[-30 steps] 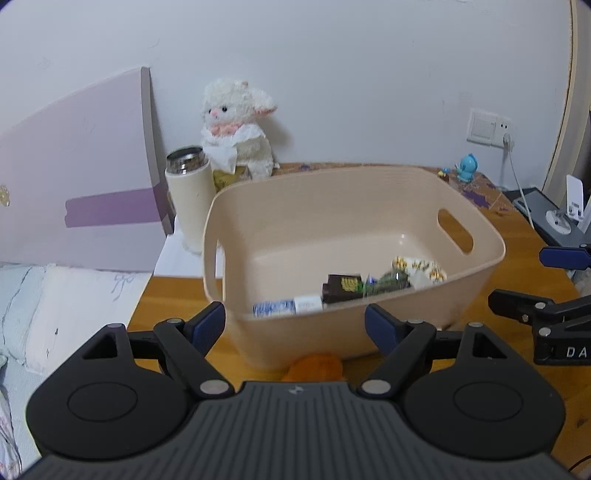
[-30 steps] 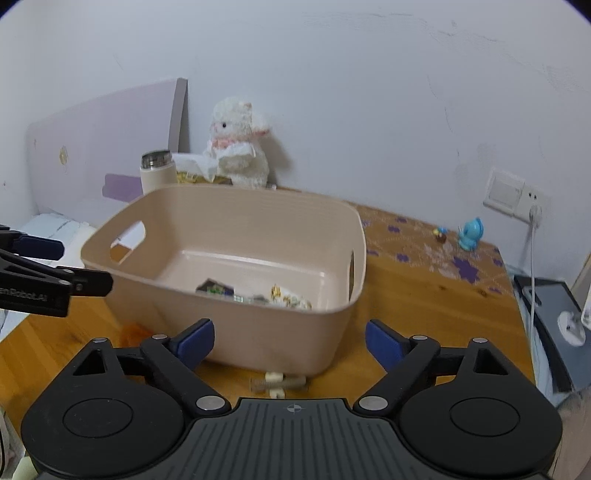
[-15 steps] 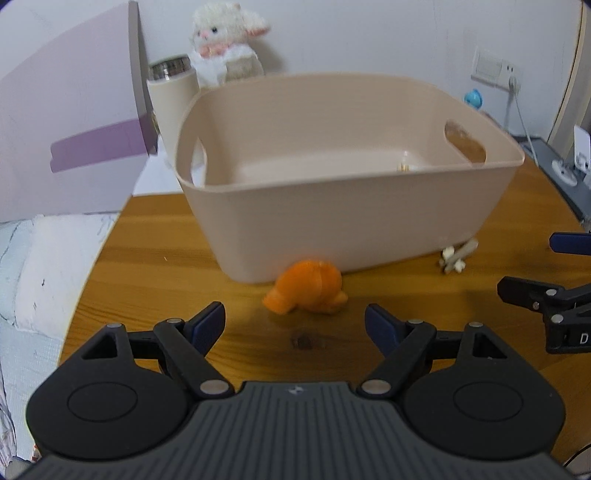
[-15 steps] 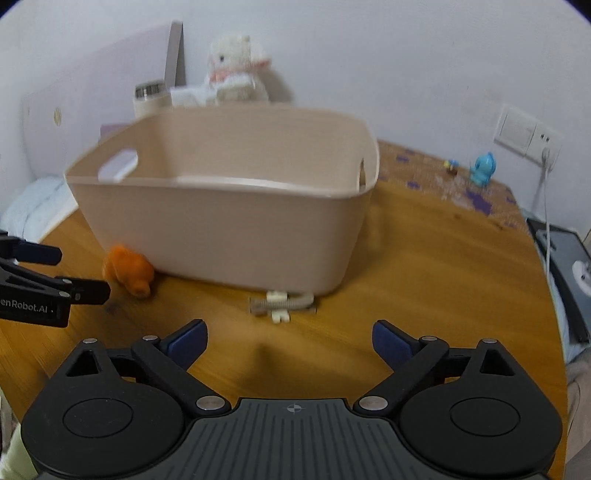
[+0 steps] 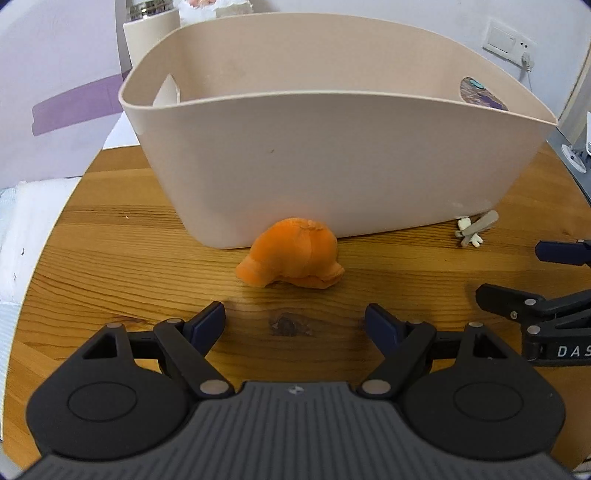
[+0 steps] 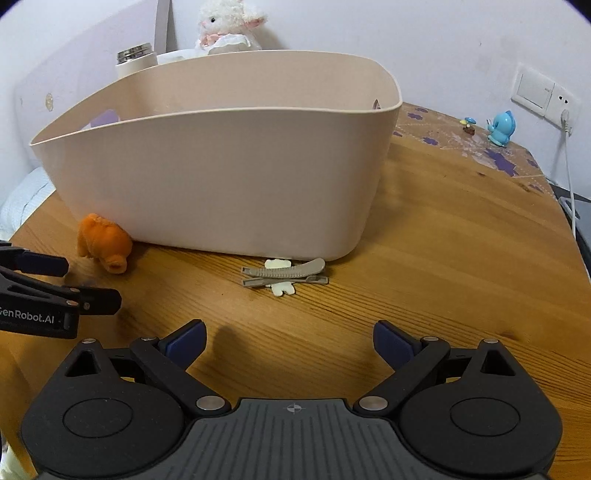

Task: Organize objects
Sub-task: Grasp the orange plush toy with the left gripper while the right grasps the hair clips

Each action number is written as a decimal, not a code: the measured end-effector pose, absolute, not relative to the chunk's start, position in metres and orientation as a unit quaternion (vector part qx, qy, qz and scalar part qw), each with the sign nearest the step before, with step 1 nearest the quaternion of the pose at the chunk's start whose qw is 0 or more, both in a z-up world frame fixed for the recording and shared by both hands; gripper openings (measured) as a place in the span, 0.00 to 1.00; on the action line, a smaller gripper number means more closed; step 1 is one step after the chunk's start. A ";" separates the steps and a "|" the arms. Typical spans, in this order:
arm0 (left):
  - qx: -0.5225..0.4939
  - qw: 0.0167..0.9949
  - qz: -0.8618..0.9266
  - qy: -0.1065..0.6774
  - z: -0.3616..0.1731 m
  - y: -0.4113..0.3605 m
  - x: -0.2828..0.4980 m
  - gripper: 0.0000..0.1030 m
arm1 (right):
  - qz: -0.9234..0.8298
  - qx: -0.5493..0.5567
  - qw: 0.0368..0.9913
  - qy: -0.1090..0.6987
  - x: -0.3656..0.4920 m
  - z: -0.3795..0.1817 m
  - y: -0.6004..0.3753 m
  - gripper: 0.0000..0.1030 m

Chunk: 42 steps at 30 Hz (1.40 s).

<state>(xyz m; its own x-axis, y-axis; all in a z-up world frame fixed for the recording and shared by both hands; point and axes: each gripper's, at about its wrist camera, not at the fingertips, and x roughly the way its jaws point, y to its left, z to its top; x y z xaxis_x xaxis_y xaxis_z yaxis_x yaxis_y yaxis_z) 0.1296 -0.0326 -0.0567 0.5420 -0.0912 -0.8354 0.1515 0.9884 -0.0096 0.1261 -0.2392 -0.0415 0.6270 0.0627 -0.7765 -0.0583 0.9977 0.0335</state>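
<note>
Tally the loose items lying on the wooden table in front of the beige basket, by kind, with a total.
Orange plush toy: 1
Grey metal hair clip with cream flower: 1
Total: 2, both lying outside the beige plastic basket.

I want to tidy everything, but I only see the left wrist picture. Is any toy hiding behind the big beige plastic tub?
Observer: Yes, a white plush lamb sits behind the beige plastic tub, by the wall.
Child: Anything off to the side?
Observer: A small blue toy figure stands at the far right of the wooden table.
Child: Are the right tongs holding something?
Observer: No, the right tongs are open and empty; a grey metal hair clip lies just ahead of them.
</note>
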 end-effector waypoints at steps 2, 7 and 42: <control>0.033 0.880 -0.066 0.469 -0.058 -0.033 0.133 0.82 | 0.033 0.011 0.905 0.425 0.130 -0.044 -0.239 0.95; 0.038 0.884 -0.064 0.462 -0.060 -0.035 0.141 0.86 | 0.021 -0.008 0.911 0.412 0.139 -0.054 -0.235 0.94; 0.021 0.900 -0.058 0.432 -0.058 -0.021 0.126 0.11 | 0.000 0.016 0.925 0.379 0.116 -0.050 -0.221 0.53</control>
